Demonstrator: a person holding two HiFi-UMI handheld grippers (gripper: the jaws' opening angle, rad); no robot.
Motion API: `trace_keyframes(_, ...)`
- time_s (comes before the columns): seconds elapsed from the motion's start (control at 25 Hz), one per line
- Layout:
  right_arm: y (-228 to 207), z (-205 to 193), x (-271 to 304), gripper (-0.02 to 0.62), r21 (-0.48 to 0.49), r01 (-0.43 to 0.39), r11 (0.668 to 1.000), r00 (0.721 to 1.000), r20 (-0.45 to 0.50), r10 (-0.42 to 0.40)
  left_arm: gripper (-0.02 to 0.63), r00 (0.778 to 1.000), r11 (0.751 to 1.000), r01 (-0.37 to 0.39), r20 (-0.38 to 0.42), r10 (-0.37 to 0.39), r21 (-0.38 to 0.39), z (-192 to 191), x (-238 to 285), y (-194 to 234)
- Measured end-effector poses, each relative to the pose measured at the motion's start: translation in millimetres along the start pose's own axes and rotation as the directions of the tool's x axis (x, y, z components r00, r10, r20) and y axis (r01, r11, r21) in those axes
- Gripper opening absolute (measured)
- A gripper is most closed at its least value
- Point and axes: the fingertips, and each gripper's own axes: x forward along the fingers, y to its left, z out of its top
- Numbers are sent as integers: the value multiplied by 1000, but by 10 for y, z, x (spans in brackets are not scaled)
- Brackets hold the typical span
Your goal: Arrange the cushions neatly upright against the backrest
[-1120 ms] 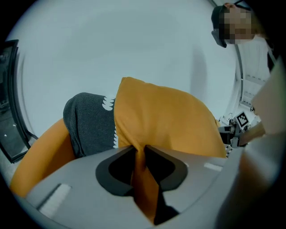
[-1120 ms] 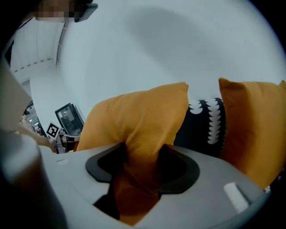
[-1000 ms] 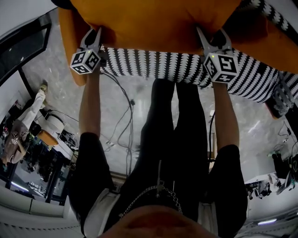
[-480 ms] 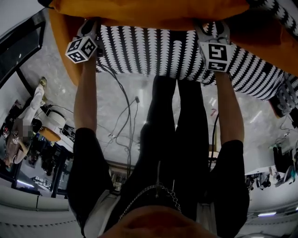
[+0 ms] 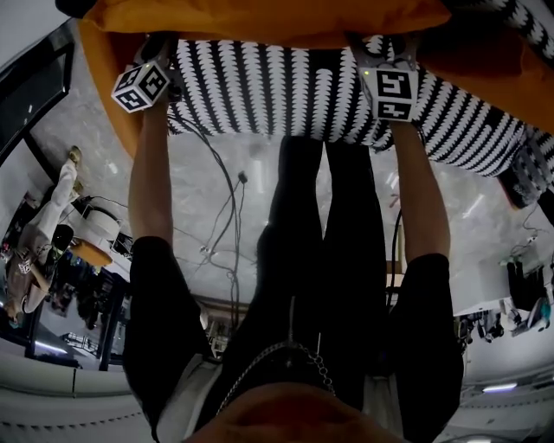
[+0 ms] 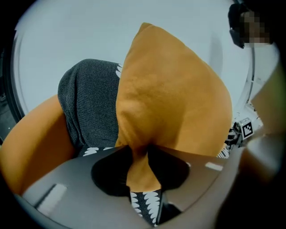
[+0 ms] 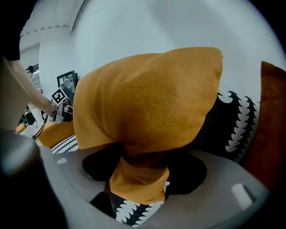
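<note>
Orange cushion [image 5: 260, 19] across the top of the head view, above black-and-white patterned fabric [image 5: 286, 86], left tool [image 6: 139, 156] and right tool [image 7: 140, 165] each pinching a corner, jaws just easing wider, orange cloth apparently gripped between them, grey cushion [image 6: 89, 103] behind.

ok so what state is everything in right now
orange cushion: upright, held by both lower corners
left gripper: jaws just been opening, cushion corner pinched between them
right gripper: jaws just been opening, other corner pinched between them
grey cushion: standing behind the orange one
black and white cushion: standing behind the orange one
</note>
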Motion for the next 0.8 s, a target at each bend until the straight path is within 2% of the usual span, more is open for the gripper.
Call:
trace_keyframes(0.12,4,26,-29,343,3,28,1000,1000,10,-28,153,999,999,-32,6,32,19,0,-64,80)
trace_keyframes(0.28,-2,-31,-187,362,36,51,998,998,38,-52,154,997,997,-78,32,77,24,-56,-205,104)
trace_keyframes(0.4,-64,12,-385,356,30,99,995,993,67,-101,172,996,997,-75,59,73,27,-16,-298,-31)
trace_keyframes(0.52,-122,78,-640,318,61,146,987,984,97,-152,172,992,997,-73,105,72,9,72,-438,-216)
trace_keyframes(0.56,-111,82,-723,300,75,154,985,982,97,-161,165,990,997,-76,119,74,9,91,-500,-273)
trace_keyframes(0.6,-90,78,-812,246,83,162,983,982,89,-169,142,989,997,-79,129,77,15,99,-569,-340)
trace_keyframes(0.72,-6,30,-1108,4,41,207,977,978,29,-209,52,988,996,-68,141,60,50,66,-792,-637)
trace_keyframes(0.76,35,26,-1197,3,20,222,975,975,13,-222,17,989,997,-52,141,43,61,48,-859,-744)
trace_keyframes(0.8,87,39,-1277,3,7,229,973,973,5,-229,9,990,997,-31,140,21,68,41,-917,-846)
